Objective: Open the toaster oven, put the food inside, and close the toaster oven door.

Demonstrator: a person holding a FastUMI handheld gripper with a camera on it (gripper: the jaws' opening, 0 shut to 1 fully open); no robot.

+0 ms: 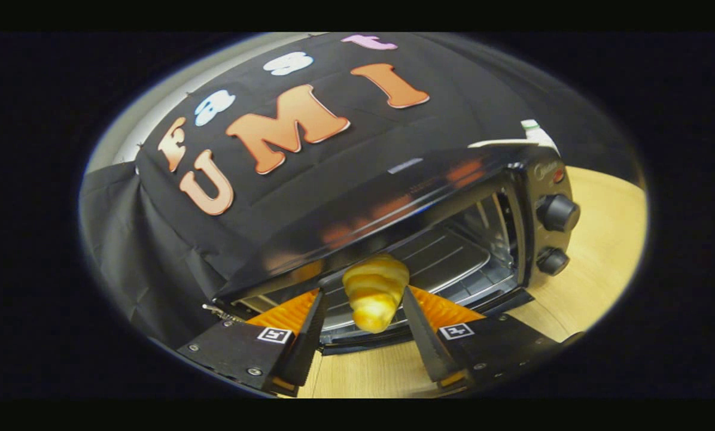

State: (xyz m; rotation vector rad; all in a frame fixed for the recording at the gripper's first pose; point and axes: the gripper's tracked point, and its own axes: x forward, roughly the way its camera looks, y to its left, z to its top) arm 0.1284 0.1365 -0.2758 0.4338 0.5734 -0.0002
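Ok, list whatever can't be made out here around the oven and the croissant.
- Croissant: held between the gripper fingers, which cover its sides.
- Toaster oven door: open, but the fingers and croissant cover most of it.
- Oven's left interior: hidden behind the croissant and the near finger.
- Knob markings: too small to read.
- Wooden table: cut off beyond the oven.

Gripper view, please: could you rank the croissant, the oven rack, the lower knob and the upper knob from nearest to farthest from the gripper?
1. Croissant: clamped between the gripper fingers.
2. Oven rack: just beyond the croissant, inside the open oven.
3. Lower knob: on the oven's panel, off to the right.
4. Upper knob: above the lower knob, slightly farther.
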